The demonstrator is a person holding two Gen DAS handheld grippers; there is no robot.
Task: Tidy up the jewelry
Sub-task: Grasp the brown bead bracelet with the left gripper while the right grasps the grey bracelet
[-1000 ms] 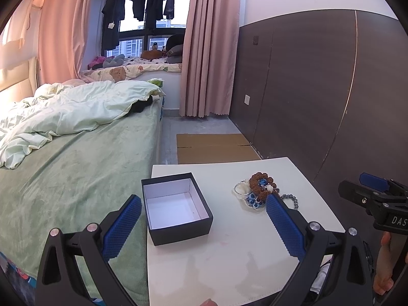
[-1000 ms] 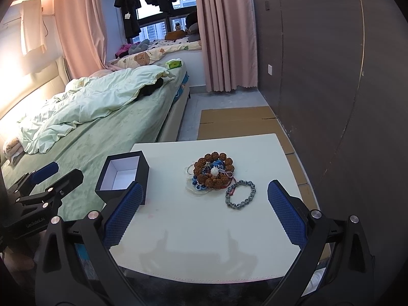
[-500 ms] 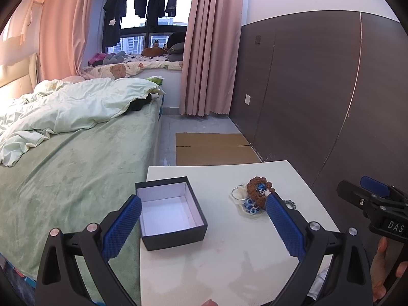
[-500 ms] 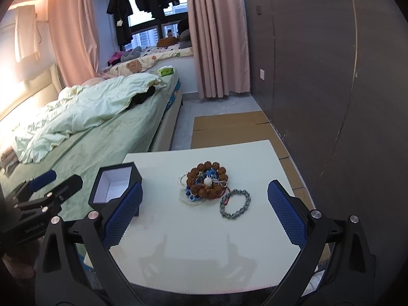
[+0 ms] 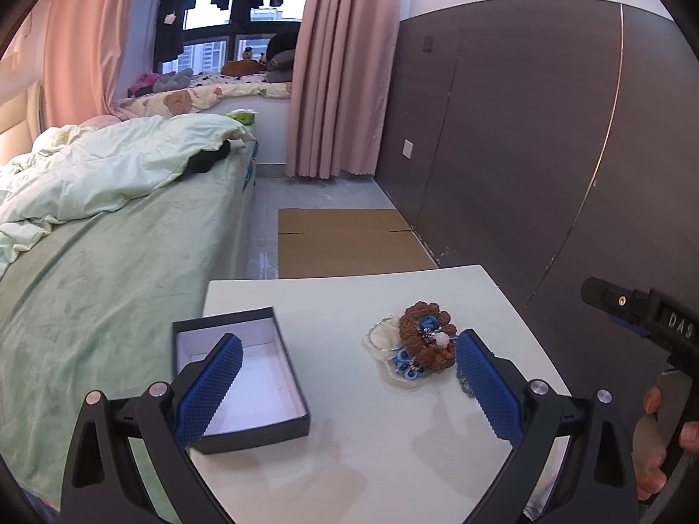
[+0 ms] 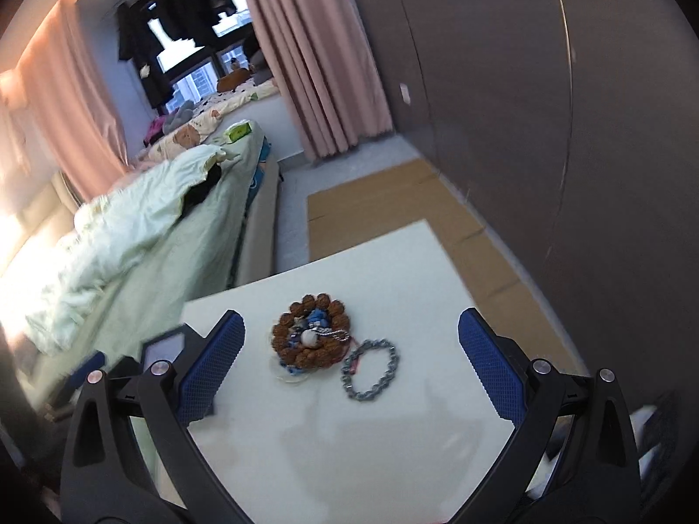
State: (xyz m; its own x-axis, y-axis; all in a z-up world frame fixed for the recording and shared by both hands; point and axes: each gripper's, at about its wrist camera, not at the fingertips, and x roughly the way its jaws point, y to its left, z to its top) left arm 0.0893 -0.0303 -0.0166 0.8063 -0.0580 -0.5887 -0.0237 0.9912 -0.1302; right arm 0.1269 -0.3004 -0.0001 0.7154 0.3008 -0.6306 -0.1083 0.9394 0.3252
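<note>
- On the white counter (image 5: 393,445) next to the bed (image 5: 109,288), there's an open black box (image 5: 244,375) on the left side and a heap of jewelry (image 6: 312,338) more toward the middle-right, well apart from the box.
- The heap is a ring of chunky brown beads with blue and white bits tangled inside. A grey bead bracelet (image 6: 371,369) lies flat just beside it, touching or nearly touching its right edge.
- Left claw (image 5: 345,386) has its fingers spread wide and holds nothing; it hangs over the near part of the counter between box and heap.
- Right claw (image 6: 349,375) is also wide apart and empty, and the grey bracelet sits roughly between its fingers in that view, a bit blurry.
- Looks like the very start to me: nothing is in the box yet, so this is the approach to a first pick.
- Next move, I'd guess: drop the right claw onto the grey bracelet and pinch one side of the loop, since it's the loose one.
- The bracelet is a slightly stretched loop, long axis running near-to-far across the counter. The box's long side also runs near-to-far, open top facing up.
</note>
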